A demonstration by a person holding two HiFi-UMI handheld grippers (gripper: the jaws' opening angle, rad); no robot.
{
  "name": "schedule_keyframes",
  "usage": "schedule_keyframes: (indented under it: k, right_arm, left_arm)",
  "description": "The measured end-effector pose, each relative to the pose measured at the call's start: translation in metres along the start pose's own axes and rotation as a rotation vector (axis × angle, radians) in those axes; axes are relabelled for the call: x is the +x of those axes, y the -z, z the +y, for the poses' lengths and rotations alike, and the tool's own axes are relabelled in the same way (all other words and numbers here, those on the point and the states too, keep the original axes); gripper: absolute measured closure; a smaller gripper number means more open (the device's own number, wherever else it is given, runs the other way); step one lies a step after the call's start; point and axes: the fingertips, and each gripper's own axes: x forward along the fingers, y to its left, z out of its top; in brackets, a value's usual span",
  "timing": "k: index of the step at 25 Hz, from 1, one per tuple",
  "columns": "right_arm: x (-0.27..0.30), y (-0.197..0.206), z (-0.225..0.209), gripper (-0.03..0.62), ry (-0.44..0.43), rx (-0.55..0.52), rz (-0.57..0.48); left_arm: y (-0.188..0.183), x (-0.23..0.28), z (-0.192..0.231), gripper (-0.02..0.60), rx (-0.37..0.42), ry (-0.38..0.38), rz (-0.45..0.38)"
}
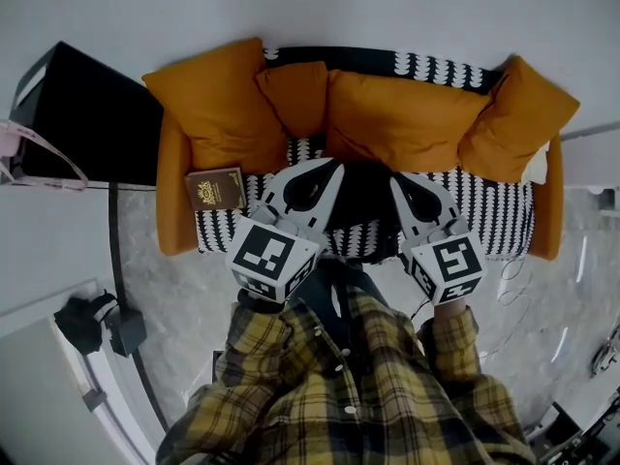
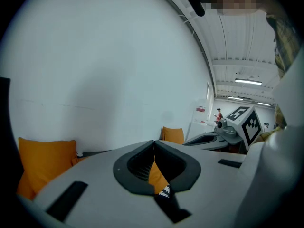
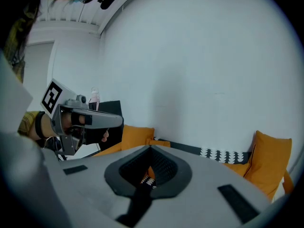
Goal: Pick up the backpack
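A black backpack (image 1: 365,201) lies in the middle of the sofa seat (image 1: 484,211), below the orange cushions (image 1: 402,119); the two grippers cover much of it. My left gripper (image 1: 325,170) hangs over its left side with its jaws closed together and nothing between them (image 2: 154,145). Over the backpack's right side my right gripper (image 1: 407,178) is shut too and holds nothing (image 3: 150,149). Whether either one touches the backpack I cannot tell. Each gripper view looks over the sofa at the white wall and shows the other gripper alongside.
A brown book (image 1: 215,189) lies on the sofa's left end. A black cabinet (image 1: 87,114) stands left of the sofa. Cables (image 1: 504,294) trail over the marble floor at the right. Dark gear (image 1: 97,323) sits at the lower left.
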Motion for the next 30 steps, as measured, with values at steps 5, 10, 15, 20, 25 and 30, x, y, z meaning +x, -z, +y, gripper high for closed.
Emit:
schedule_keyframes:
  k: [5, 10, 15, 20, 25, 30]
  right_arm:
    - [0.013, 0.023, -0.006, 0.579, -0.009, -0.009, 0.050]
    - [0.027, 0.051, -0.010, 0.578, -0.025, -0.017, 0.094]
    - [0.045, 0.084, -0.007, 0.578, -0.049, -0.037, 0.147]
    - [0.065, 0.123, -0.003, 0.578, -0.078, -0.023, 0.203]
    - [0.086, 0.163, -0.002, 0.578, -0.084, -0.004, 0.251]
    - [0.109, 0.202, -0.006, 0.577, -0.095, -0.030, 0.304]
  left_arm:
    - [0.025, 0.008, 0.010, 0.561, -0.009, -0.014, 0.055]
    - [0.059, 0.015, 0.017, 0.561, -0.033, -0.020, 0.096]
    - [0.100, 0.022, 0.021, 0.561, -0.036, -0.027, 0.157]
    - [0.138, 0.030, 0.028, 0.561, -0.031, -0.037, 0.205]
    - [0.176, 0.040, 0.044, 0.561, 0.000, -0.058, 0.247]
    - [0.220, 0.050, 0.060, 0.560, 0.005, -0.077, 0.303]
